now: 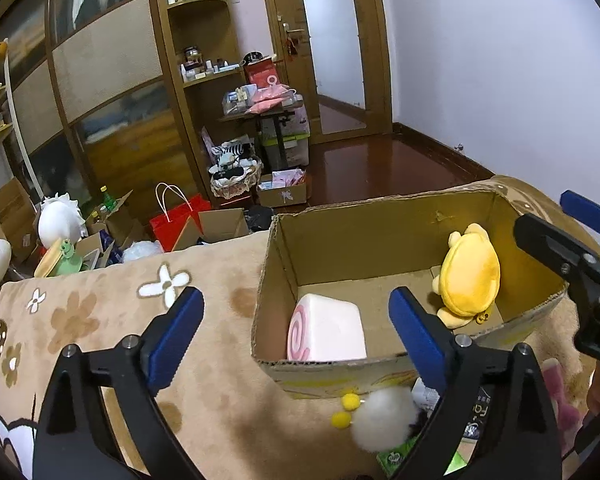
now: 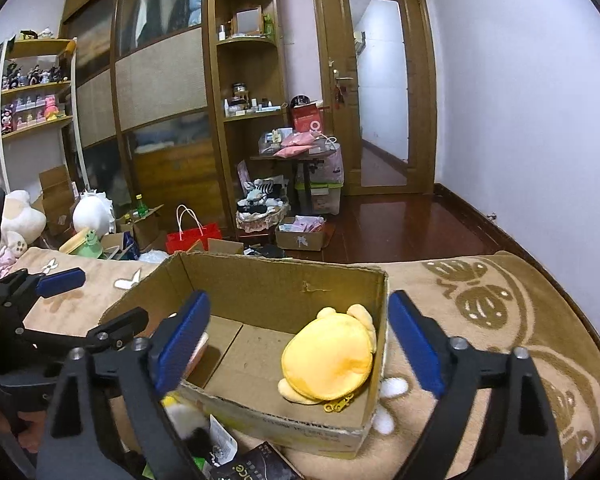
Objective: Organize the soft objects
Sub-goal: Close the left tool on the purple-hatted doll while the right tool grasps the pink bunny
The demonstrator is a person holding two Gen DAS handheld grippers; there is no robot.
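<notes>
An open cardboard box (image 1: 324, 372) stands on a beige flowered blanket (image 1: 112, 320). Inside lie a white and pink swirl roll cushion (image 1: 328, 330) at the left and a yellow plush (image 1: 470, 274) at the right; the plush also shows in the right wrist view (image 2: 328, 358). My left gripper (image 1: 296, 336) is open and empty, over the box's near left corner. My right gripper (image 2: 298, 336) is open and empty, above the box's (image 2: 284, 426) near wall. A white fluffy toy with yellow pompoms (image 1: 380, 416) lies in front of the box.
Small packets and a pink soft item (image 1: 560, 400) lie near the fluffy toy. Beyond the blanket's far edge the floor holds boxes, a red bag (image 1: 180, 220), plush toys (image 1: 58, 220) and a basket. A wardrobe, shelves and a door stand behind.
</notes>
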